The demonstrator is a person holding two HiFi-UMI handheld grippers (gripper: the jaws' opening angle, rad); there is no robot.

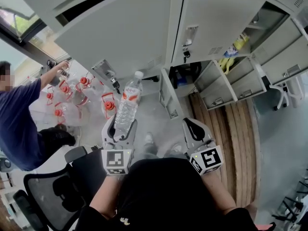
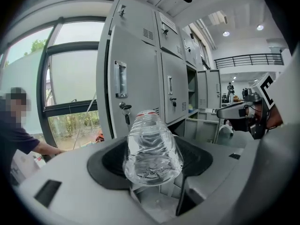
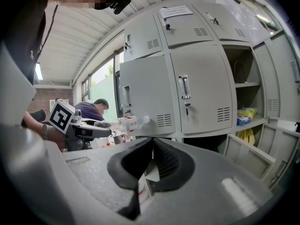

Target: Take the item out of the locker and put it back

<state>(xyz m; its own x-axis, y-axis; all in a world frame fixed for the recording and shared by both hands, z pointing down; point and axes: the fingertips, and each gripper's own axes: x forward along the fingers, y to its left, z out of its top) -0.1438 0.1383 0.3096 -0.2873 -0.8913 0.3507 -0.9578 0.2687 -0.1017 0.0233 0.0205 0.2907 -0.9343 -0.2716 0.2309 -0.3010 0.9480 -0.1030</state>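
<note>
A clear plastic water bottle (image 1: 127,107) with a red label and a white cap is clamped in my left gripper (image 1: 121,123), cap pointing away from me toward the lockers. In the left gripper view the bottle (image 2: 152,146) fills the gap between the jaws, its base toward the camera, with the pads pressing its sides. It hangs in the air before a closed grey locker door (image 2: 124,86) with keys in the lock. My right gripper (image 1: 194,127) is beside it at the right, holding nothing. In the right gripper view its pads (image 3: 164,161) meet at the tips.
Grey lockers (image 1: 144,28) stand ahead. Compartments at the right (image 1: 226,78) are open, one holding yellow items (image 3: 246,114). A person in a dark blue top (image 1: 19,114) crouches at the left by several red-capped clear containers (image 1: 67,107). An office chair (image 1: 53,182) is near my left side.
</note>
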